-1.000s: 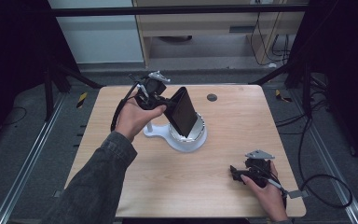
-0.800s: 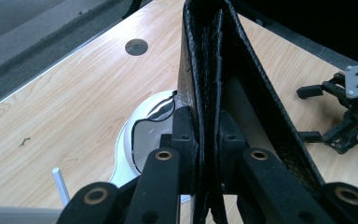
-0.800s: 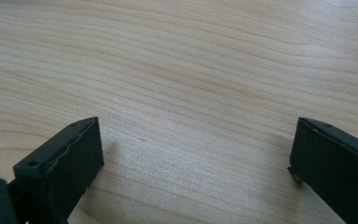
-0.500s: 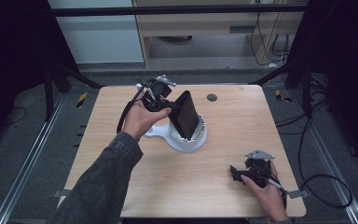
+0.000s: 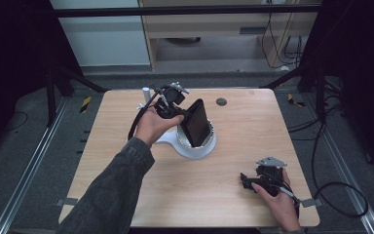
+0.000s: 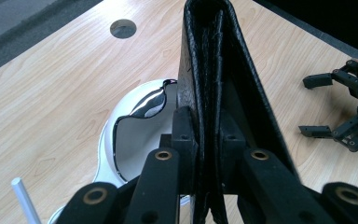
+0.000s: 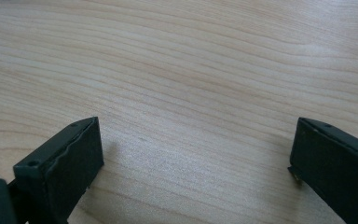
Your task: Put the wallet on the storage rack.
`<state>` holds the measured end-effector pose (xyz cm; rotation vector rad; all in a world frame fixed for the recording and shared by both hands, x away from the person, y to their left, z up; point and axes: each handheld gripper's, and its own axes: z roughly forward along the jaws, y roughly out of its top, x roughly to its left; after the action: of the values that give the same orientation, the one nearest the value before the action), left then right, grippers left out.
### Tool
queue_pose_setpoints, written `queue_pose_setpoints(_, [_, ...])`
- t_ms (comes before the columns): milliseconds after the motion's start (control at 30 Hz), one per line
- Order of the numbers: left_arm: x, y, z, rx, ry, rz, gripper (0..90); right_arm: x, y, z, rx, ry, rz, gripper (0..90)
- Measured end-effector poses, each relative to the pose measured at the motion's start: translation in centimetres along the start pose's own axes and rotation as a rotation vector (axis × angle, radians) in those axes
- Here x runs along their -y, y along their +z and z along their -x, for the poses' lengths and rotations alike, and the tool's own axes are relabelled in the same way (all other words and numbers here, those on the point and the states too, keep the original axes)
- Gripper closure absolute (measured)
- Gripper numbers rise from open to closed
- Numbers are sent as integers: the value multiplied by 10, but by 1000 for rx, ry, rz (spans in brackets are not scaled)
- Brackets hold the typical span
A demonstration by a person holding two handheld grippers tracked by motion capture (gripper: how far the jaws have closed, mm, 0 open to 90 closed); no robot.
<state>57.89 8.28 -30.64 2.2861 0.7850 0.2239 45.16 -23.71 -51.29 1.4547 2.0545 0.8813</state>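
A black leather wallet stands on edge, tilted, over a white glossy dish-shaped holder at the table's middle. My left gripper is shut on the wallet's near edge; in the left gripper view the jaws pinch the folded wallet just above the white holder. Whether the wallet touches the holder I cannot tell. My right gripper rests low on the wooden table at the front right, held by a hand. It is open, with bare wood between its fingertips.
A round dark grommet hole sits in the tabletop behind the holder. A small white peg stands near the back edge, left of the left gripper. The right gripper lies beyond the wallet. Cables trail from both grippers.
The left hand has carried the wallet a little to the right and lower over the white holder. The right gripper has stayed in place.
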Motion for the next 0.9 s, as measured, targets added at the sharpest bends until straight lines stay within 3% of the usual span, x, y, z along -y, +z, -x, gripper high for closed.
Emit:
queue_pose_setpoints(267, [-1, 5, -3, 19, -15, -3, 809, 0, 0, 0, 0, 0, 0, 27])
queue_pose_setpoints(400, [-2, 7, -6, 7, -24, -10, 806, 0, 0, 0, 0, 1, 0, 27])
queue_pose_setpoints(533, [-2, 9, -10, 27, -38, -10, 801, 0, 0, 0, 1, 1, 0, 27])
queue_pose_setpoints(900, [-4, 10, -13, 2, -44, -9, 788, 0, 0, 0, 1, 1, 0, 26])
